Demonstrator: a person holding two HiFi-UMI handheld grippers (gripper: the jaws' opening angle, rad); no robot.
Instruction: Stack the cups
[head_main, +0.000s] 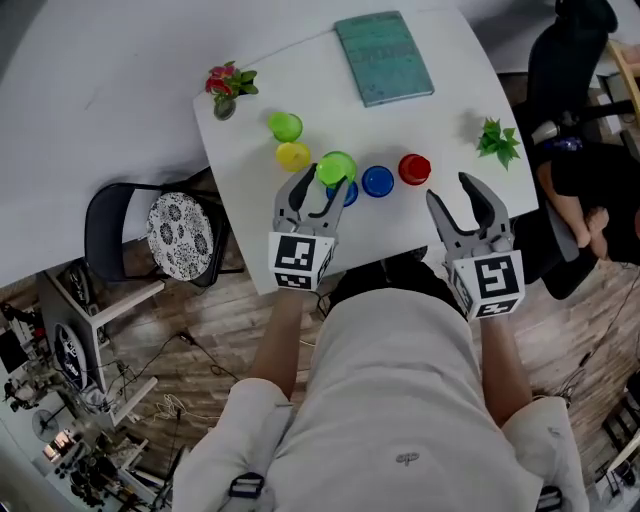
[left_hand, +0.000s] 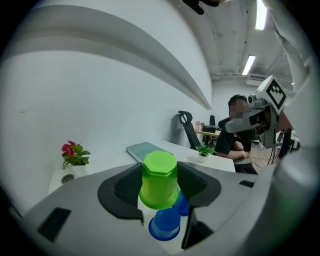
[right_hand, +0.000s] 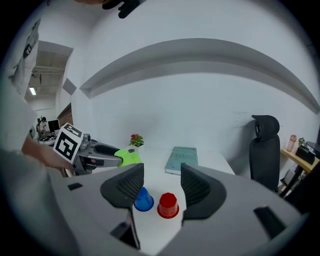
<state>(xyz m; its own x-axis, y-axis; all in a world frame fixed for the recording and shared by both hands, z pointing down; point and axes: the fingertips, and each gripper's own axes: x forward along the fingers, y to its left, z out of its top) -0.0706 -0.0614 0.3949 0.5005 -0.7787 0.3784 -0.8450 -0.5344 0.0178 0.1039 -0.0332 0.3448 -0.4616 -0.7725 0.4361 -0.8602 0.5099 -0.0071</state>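
My left gripper (head_main: 325, 178) is shut on an upside-down light green cup (head_main: 336, 166), held above the white table (head_main: 440, 60). In the left gripper view that green cup (left_hand: 160, 180) sits between the pads, with a blue cup (left_hand: 165, 225) below it and a second blue cup (left_hand: 182, 205) behind. In the head view one blue cup (head_main: 347, 194) is partly hidden under the held cup, and the other blue cup (head_main: 377, 181) and a red cup (head_main: 414, 168) stand to its right. My right gripper (head_main: 450, 190) hangs open over the front edge, nothing between its jaws, facing the blue cup (right_hand: 143, 200) and red cup (right_hand: 168, 205).
A second green cup (head_main: 285, 126) and a yellow cup (head_main: 293, 155) stand further left. A teal book (head_main: 383, 56) lies at the back, a red-flowered pot (head_main: 228, 85) at the left corner, a small green plant (head_main: 497, 140) at the right. Chairs stand at both sides, a seated person at the right.
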